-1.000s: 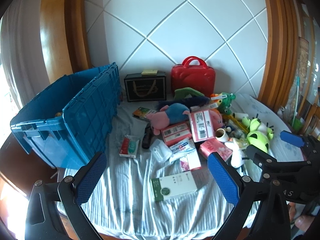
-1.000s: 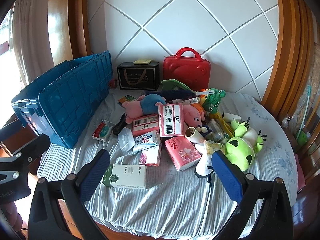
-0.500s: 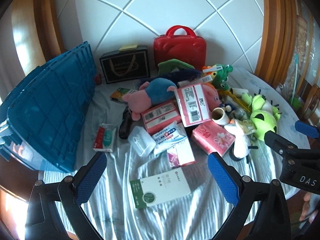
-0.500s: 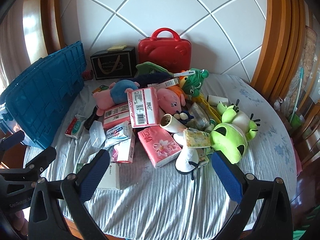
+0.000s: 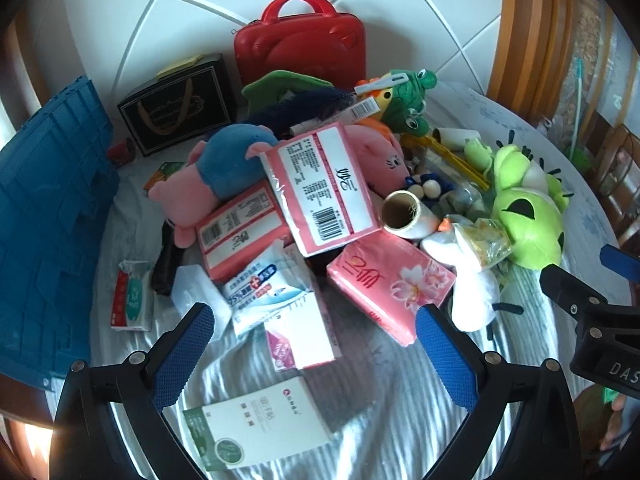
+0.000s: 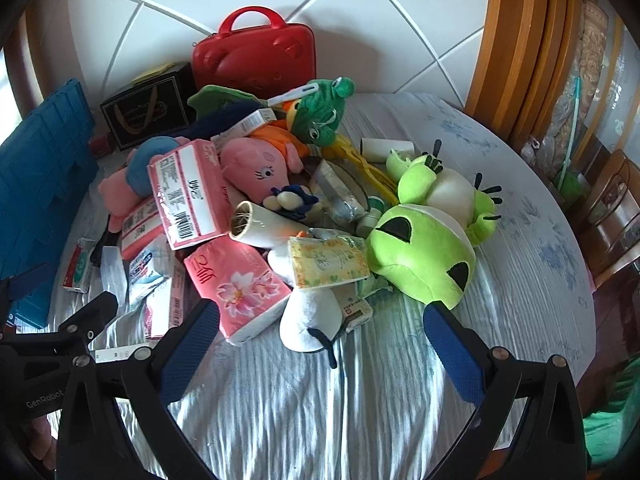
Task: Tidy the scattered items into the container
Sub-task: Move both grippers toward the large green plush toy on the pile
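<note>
Both grippers, the left gripper [image 5: 316,338] and right gripper [image 6: 322,332], gape wide, holding nothing; the pink tissue pack [image 5: 390,282] lies just ahead, blue bin [image 5: 44,220] far left of it, green frog toy [image 6: 424,256] right of it

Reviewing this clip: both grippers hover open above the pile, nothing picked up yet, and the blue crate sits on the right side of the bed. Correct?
Not quite. The blue crate sits on the left side of the bed, as the left wrist view shows. The rest holds: the left gripper and right gripper are both open and empty above the pile.
</note>
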Demonstrator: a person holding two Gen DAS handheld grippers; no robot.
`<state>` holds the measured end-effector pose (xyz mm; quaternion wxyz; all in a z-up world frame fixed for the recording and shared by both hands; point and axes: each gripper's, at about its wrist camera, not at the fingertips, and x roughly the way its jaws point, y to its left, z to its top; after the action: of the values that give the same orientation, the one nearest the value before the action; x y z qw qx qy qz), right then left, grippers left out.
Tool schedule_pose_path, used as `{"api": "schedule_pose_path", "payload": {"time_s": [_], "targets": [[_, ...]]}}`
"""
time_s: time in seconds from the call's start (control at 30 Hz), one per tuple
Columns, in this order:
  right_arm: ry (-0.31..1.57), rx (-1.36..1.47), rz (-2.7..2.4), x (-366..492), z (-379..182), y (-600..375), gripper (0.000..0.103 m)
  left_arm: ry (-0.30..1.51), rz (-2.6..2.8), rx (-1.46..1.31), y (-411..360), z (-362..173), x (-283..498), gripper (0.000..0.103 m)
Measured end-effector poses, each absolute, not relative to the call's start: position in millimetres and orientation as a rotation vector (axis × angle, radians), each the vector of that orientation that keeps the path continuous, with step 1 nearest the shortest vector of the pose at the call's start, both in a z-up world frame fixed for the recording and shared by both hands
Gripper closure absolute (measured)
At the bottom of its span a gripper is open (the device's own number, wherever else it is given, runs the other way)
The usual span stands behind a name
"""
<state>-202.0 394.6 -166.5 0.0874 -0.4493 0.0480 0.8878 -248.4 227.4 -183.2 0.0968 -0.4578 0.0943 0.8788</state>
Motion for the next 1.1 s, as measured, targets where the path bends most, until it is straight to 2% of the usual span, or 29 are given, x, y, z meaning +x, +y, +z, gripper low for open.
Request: {"api": "schedule_pose_path", "payload": {"time_s": [0.43,0.57,0.9,1.1], "targets": [[0.119,-1.539,2.663,-252.4,-216.2,539.0,0.0,0.188,2.617,-1.568,364.0,-226.5,-281.3,0.001],[0.109,-1.621,2.649,-262.6,-233.1,577.7,0.0,0.213,2.578,-1.593,403.6,-240.0,-280.5,0.001],[0.156,-1.686,2.721,-274.1,-249.0,599.0,0.0,0.228,2.524,-1.704,429.0,-279.3,-296.2,0.001],[0.168,-1.688,2.752,-280.8,-250.1,596.7,0.0,0.293,2.514,-1.693,434.4,-292.2,-301.0,0.007]]}}
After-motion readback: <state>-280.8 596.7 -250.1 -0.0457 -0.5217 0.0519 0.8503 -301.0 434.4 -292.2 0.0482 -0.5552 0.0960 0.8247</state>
